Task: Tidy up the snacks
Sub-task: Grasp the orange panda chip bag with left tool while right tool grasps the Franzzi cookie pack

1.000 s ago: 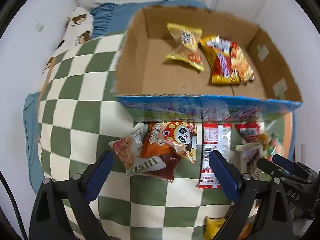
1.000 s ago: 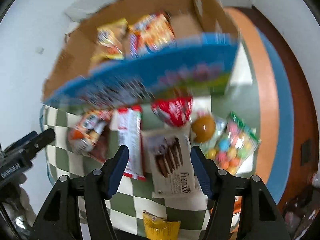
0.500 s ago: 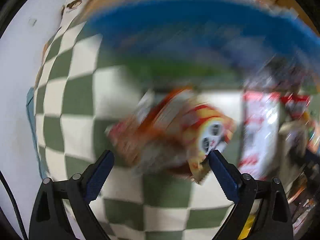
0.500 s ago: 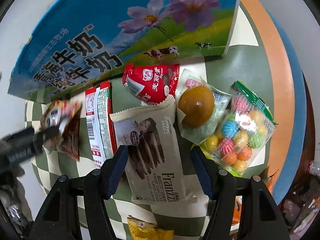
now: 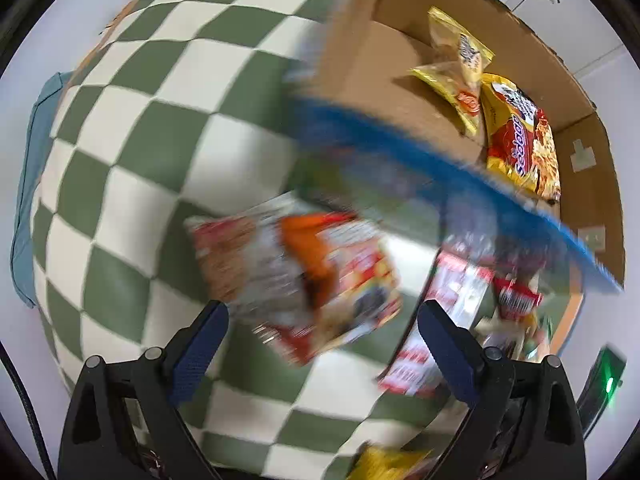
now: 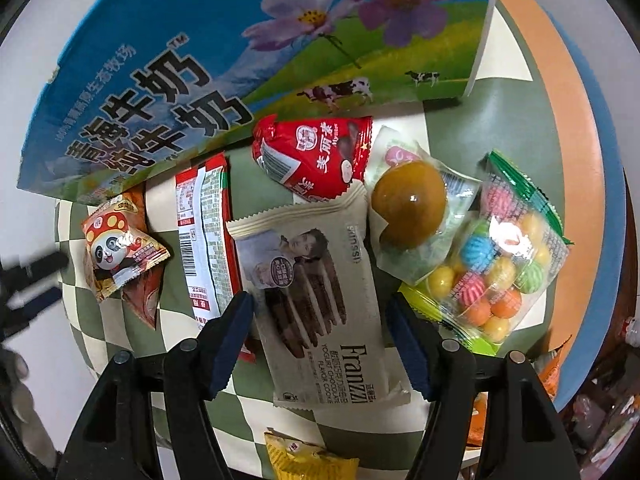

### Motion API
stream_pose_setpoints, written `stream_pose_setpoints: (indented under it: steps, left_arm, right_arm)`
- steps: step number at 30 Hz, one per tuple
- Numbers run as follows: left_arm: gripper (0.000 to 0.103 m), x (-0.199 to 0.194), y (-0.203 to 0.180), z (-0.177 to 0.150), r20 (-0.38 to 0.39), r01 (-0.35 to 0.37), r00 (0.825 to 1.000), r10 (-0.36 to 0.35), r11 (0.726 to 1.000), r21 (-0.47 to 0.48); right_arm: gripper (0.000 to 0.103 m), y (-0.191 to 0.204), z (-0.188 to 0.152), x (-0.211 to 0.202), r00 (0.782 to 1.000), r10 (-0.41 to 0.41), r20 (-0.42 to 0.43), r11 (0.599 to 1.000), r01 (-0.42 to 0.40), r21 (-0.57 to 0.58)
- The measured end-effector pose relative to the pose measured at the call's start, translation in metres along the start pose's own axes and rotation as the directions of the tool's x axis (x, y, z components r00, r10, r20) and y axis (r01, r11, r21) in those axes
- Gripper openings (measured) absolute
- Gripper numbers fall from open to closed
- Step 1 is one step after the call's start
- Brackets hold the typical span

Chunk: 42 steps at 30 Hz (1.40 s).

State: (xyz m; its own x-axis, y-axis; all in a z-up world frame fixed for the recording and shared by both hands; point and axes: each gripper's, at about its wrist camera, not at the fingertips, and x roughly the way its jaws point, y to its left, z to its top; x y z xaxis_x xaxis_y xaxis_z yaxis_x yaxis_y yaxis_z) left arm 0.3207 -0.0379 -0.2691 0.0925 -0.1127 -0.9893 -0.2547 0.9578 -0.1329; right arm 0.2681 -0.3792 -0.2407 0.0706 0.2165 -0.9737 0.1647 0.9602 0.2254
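Observation:
My right gripper is open, its jaws on either side of a beige Franzzi cookie pack lying on the checkered cloth. Around it lie a red-white strip pack, a panda snack, a red snack, a brown egg pack and a bag of coloured candy balls. My left gripper is open above a blurred pile of orange and red snack packs. The cardboard box holds a yellow packet and a red-yellow bag.
The box's blue printed wall stands just behind the row of snacks. A yellow packet lies near the cloth's front edge. An orange and blue table rim runs along the right. The left gripper shows blurred at the left.
The left gripper has swung sharply, so its view now looks from the left across the box and is blurred. The right gripper has dropped closer to the cookie pack and holds nearly still.

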Motion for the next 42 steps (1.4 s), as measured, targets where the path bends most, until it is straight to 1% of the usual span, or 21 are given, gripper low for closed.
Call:
stream_pose_setpoints:
  steps: [1,4,6,8,9,11,12,14,17,20,22,25,28,31,33,35,36,37,38,39,42]
  left_arm:
    - [0.097,0.007,-0.01,0.004,-0.005,-0.016,1.0,0.016,1.0,0.012]
    - [0.097,0.033,-0.032,0.012,0.002,-0.139,0.99,0.14,0.988,0.071]
    - [0.095,0.044,-0.035,0.013,0.01,-0.177,0.984,0.177,0.98,0.092]
    - [0.077,0.05,-0.037,0.014,0.032,-0.205,0.979,0.203,0.97,0.128]
    - [0.075,0.052,-0.041,0.015,0.048,-0.211,0.977,0.206,0.966,0.149]
    - [0.063,0.05,-0.041,0.008,0.07,-0.206,0.978,0.196,0.957,0.203]
    - [0.061,0.048,-0.042,0.003,0.077,-0.202,0.979,0.189,0.95,0.237]
    - [0.061,0.046,-0.039,-0.006,0.079,-0.201,0.979,0.186,0.934,0.296]
    - [0.061,0.046,-0.02,-0.02,0.042,-0.162,0.987,0.157,0.93,0.331]
    - [0.063,0.042,-0.005,-0.024,0.004,-0.123,0.992,0.128,0.946,0.299]
    - [0.063,0.036,0.002,-0.014,-0.016,-0.097,0.994,0.104,0.963,0.251]
    - [0.063,0.018,0.013,-0.005,0.006,-0.077,0.997,0.077,0.977,0.198]
    - [0.065,0.012,0.008,0.0,0.024,-0.114,0.994,0.111,0.975,0.193]
    - [0.065,0.035,-0.004,0.004,-0.025,-0.154,0.986,0.163,0.962,0.225]
    - [0.067,0.059,-0.02,0.006,-0.045,-0.2,0.974,0.222,0.937,0.286]
    - [0.067,0.074,-0.033,0.003,-0.026,-0.239,0.964,0.265,0.907,0.347]
    - [0.065,0.075,-0.038,0.001,-0.009,-0.252,0.962,0.273,0.897,0.363]
    - [0.063,0.076,-0.044,-0.001,0.013,-0.264,0.96,0.28,0.886,0.381]
    - [0.056,0.074,-0.048,-0.004,0.026,-0.263,0.961,0.276,0.879,0.397]
    - [0.055,0.074,-0.055,-0.006,0.022,-0.252,0.964,0.266,0.88,0.402]
    - [0.055,0.075,-0.056,-0.019,-0.023,-0.159,0.983,0.182,0.907,0.391]
  right_arm:
    - [0.072,0.001,0.0,0.002,1.0,-0.003,0.001,1.0,0.003,0.001]
    - [0.073,0.005,-0.001,0.008,1.0,-0.011,0.005,1.0,0.011,-0.002]
    - [0.073,0.009,-0.001,0.011,1.0,-0.02,0.007,1.0,0.02,-0.004]
    - [0.073,0.013,-0.002,0.013,0.999,-0.033,0.01,0.999,0.033,-0.021]
    - [0.073,0.016,-0.003,0.013,0.999,-0.046,0.014,0.998,0.047,-0.038]
    - [0.073,0.017,-0.007,0.013,0.998,-0.059,0.016,0.997,0.06,-0.054]
    - [0.073,0.017,-0.008,0.012,0.998,-0.063,0.014,0.996,0.064,-0.059]
    - [0.073,0.015,-0.012,0.013,0.998,-0.061,0.003,0.996,0.061,-0.058]
    - [0.073,0.011,-0.013,0.014,0.999,-0.044,-0.009,0.998,0.043,-0.052]
    - [0.073,0.01,-0.014,0.017,0.998,-0.063,-0.02,0.996,0.061,-0.064]
    - [0.077,0.012,-0.016,0.018,0.998,-0.067,-0.017,0.995,0.066,-0.069]
    - [0.081,0.019,-0.022,0.017,0.997,-0.072,-0.005,0.994,0.071,-0.089]
    - [0.082,0.03,-0.034,0.018,0.995,-0.095,0.01,0.989,0.096,-0.116]
    - [0.082,0.039,-0.039,0.026,0.992,-0.123,0.003,0.984,0.122,-0.132]
    - [0.082,0.047,-0.043,0.033,0.988,-0.155,0.004,0.976,0.154,-0.153]
    - [0.081,0.05,-0.046,0.038,0.983,-0.181,0.014,0.969,0.181,-0.168]
    - [0.078,0.05,-0.049,0.038,0.983,-0.18,0.023,0.969,0.181,-0.17]
    - [0.069,0.05,-0.052,0.037,0.982,-0.185,0.043,0.967,0.19,-0.171]
    - [0.065,0.049,-0.055,0.035,0.981,-0.187,0.054,0.966,0.194,-0.169]
    - [0.065,0.046,-0.058,0.033,0.984,-0.167,0.057,0.972,0.174,-0.158]
    - [0.065,0.034,-0.066,0.029,0.992,-0.119,0.036,0.986,0.122,-0.112]
